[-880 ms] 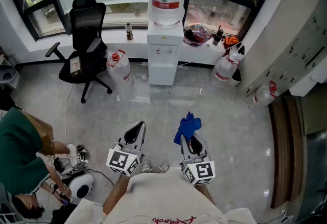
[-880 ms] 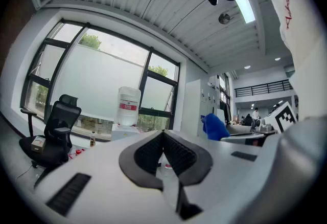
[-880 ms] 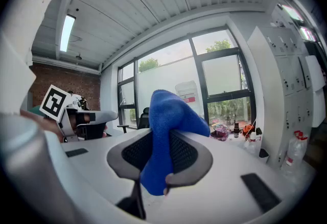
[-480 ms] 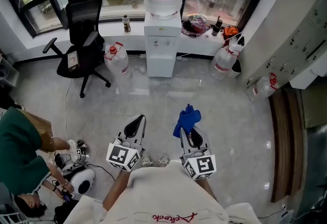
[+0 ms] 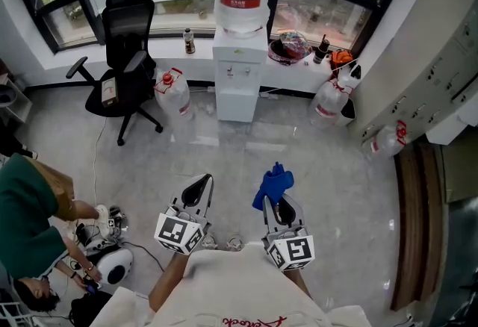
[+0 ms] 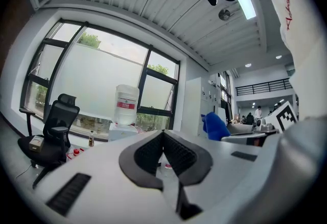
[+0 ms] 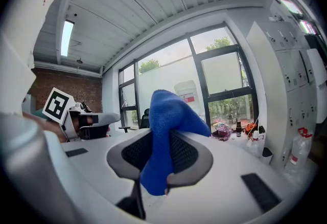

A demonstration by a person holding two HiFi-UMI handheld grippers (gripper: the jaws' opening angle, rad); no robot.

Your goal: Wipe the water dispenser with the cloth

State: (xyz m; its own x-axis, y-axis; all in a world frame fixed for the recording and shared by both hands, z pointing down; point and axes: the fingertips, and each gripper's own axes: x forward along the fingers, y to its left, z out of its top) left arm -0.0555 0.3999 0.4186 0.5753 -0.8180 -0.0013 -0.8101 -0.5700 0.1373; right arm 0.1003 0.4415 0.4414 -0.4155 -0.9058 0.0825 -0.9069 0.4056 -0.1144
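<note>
while the blue cloth (image 5: 273,185) sits clenched in my right gripper (image 5: 279,206), my left gripper (image 5: 197,192) is pressed together on nothing. the water dispenser (image 5: 240,72) stands at twelve o'clock, well apart from me. the cloth is loosely bunched, so a hard swipe could drag it free. the floor (image 5: 336,169) is glossy grey; an office chair (image 5: 123,49) stands at ten o'clock, and water jugs (image 5: 173,90) flank the dispenser.

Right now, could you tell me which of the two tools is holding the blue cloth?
The right tool: the blue cloth is pinched between its jaws, while the left tool is shut on nothing.
</note>
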